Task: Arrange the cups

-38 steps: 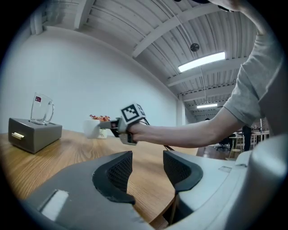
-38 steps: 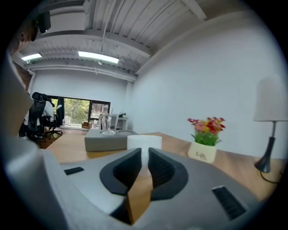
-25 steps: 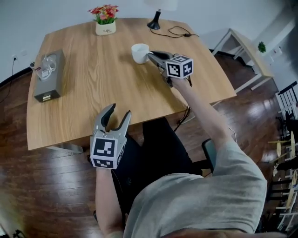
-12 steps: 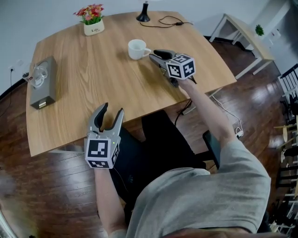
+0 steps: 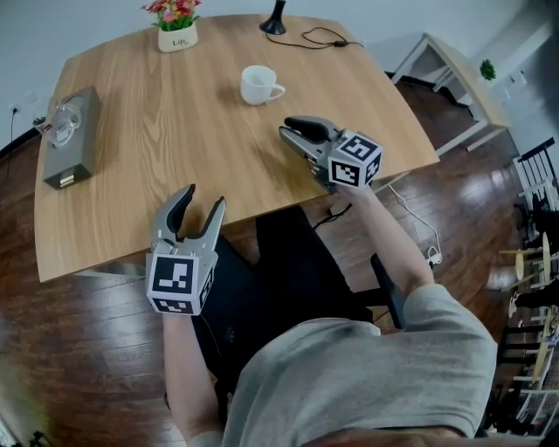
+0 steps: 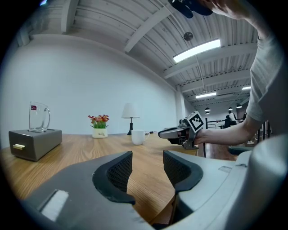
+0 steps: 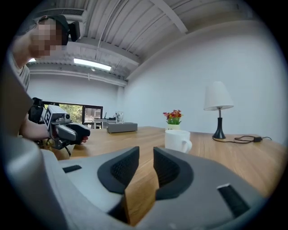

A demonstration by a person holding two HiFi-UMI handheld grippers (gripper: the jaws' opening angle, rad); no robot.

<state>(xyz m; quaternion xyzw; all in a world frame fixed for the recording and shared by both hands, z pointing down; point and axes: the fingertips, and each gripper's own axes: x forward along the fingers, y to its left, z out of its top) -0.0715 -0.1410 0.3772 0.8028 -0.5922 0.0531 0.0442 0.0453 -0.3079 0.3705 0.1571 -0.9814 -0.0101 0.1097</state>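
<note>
Worktop [image 5: 175, 148], pale wood, carries few things, widely spread. Grey box [image 5: 74, 161] sits at its left edge. Flower pot [image 5: 177, 37] and lamp base [image 5: 277, 19] with its cable stand along the far edge. Left gripper [image 5: 202, 195] hangs at the near edge, jaws spread wide, nothing between them and nothing close by. Right gripper [image 5: 286, 128] is over the worktop's right half, near the white cup [image 5: 257, 85] but clear of it. Its jaws are closing to a narrow gap with only bare wood showing through. White cup stands upright and alone in the far middle of the worktop, handle turned toward the right side. Glass mug [image 5: 63, 118] stands upright on top of the grey box, well apart from the white cup. Judgement: the white cup looks placed and let go, so that part seems done. The glass mug appears untouched on its box, so if the cups are meant to stand together, it is the piece left, and the free left gripper is the nearer one to it.
</note>
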